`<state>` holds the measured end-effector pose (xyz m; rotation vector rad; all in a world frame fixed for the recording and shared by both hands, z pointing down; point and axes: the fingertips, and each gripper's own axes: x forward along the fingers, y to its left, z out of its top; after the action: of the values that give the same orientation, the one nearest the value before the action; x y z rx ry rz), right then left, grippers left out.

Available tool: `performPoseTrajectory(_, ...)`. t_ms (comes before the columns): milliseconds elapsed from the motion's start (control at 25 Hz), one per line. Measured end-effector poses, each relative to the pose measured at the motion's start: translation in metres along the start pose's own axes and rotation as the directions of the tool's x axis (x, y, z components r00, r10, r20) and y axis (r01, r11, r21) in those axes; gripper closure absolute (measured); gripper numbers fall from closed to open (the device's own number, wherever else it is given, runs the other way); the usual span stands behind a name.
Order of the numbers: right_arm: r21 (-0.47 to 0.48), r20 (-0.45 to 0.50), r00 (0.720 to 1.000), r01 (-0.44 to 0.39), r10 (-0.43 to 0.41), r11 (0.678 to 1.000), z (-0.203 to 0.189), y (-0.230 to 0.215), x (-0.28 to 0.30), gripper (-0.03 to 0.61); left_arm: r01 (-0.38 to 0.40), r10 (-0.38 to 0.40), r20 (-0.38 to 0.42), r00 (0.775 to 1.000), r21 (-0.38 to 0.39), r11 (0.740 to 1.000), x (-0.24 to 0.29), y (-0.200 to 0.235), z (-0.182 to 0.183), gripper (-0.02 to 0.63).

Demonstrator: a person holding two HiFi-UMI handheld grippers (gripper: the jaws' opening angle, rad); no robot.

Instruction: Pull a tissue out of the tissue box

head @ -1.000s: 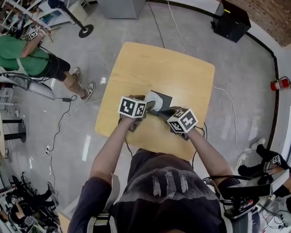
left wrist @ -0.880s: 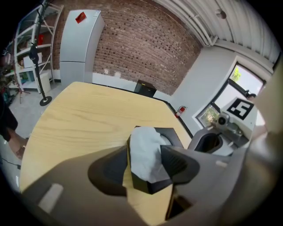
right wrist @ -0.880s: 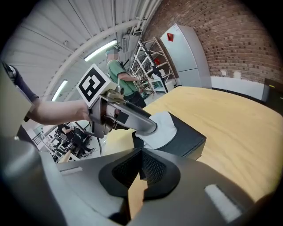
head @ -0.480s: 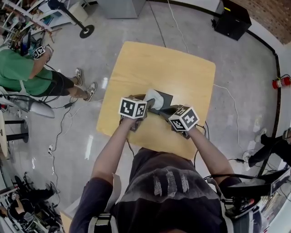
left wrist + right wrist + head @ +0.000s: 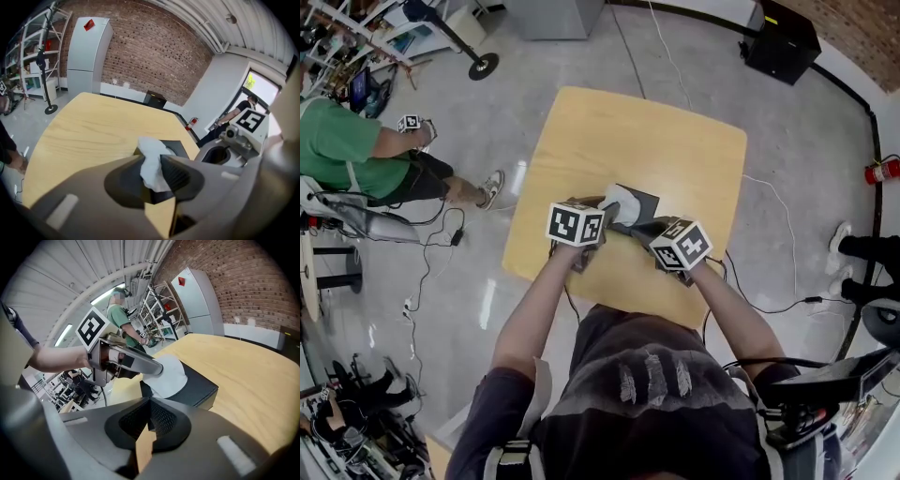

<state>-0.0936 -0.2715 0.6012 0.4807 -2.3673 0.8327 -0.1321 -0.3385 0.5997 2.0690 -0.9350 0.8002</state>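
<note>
A: While L gripper (image 5: 152,163) jaws have just been closing, what's btwn them?
B: Tissue (image 5: 149,146), pinched. R gripper (image 5: 150,404): jaws together, empty. Tissue sticks up from black tissue box (image 5: 182,148), near-centre of table (image 5: 609,131). Prob. light, soft, tears easy, so hold the thick fold.

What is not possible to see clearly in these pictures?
- Left gripper view: the left gripper, whose jaws have just been closing on the tissue, hides most of the top of the tissue box.
- Right gripper view: the right gripper, jaws shut, covers the box's near corner, so contact cannot be told.
- Head view: the marker cubes cover both grippers' jaws.
</note>
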Motion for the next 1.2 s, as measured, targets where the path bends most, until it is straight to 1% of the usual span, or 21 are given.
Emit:
performPoseTrajectory(440, -0.006, -0.003, 1.0, -0.01, 0.009, 1.0, 0.001, -0.003, -0.001, 0.583, 0.013, -0.013, 0.027, 1.0, 0.0, 1.0, -0.006, -0.007, 0.01, 0.539)
performPoseTrajectory(680, -0.011, -0.002, 1.0, -0.011, 0.011, 1.0, -0.002, -0.003, 0.001, 0.583, 0.023, -0.023, 0.045, 0.999, -0.013, 1.0, -0.008, -0.008, 0.009, 0.562)
performPoseTrajectory(880, -0.008, 0.003, 1.0, -0.012, 0.012, 1.0, 0.0, -0.002, 0.001, 0.583, 0.04, -0.038, 0.054, 0.998, -0.025, 0.999, -0.011, -0.01, 0.012, 0.569)
performPoseTrajectory(1200, -0.012, 0.004, 1.0, -0.006, 0.006, 1.0, 0.0, -0.002, 0.002, 0.583, 0.042, -0.04, 0.069, 0.997, -0.023, 0.999, -0.016, -0.011, 0.015, 0.581)
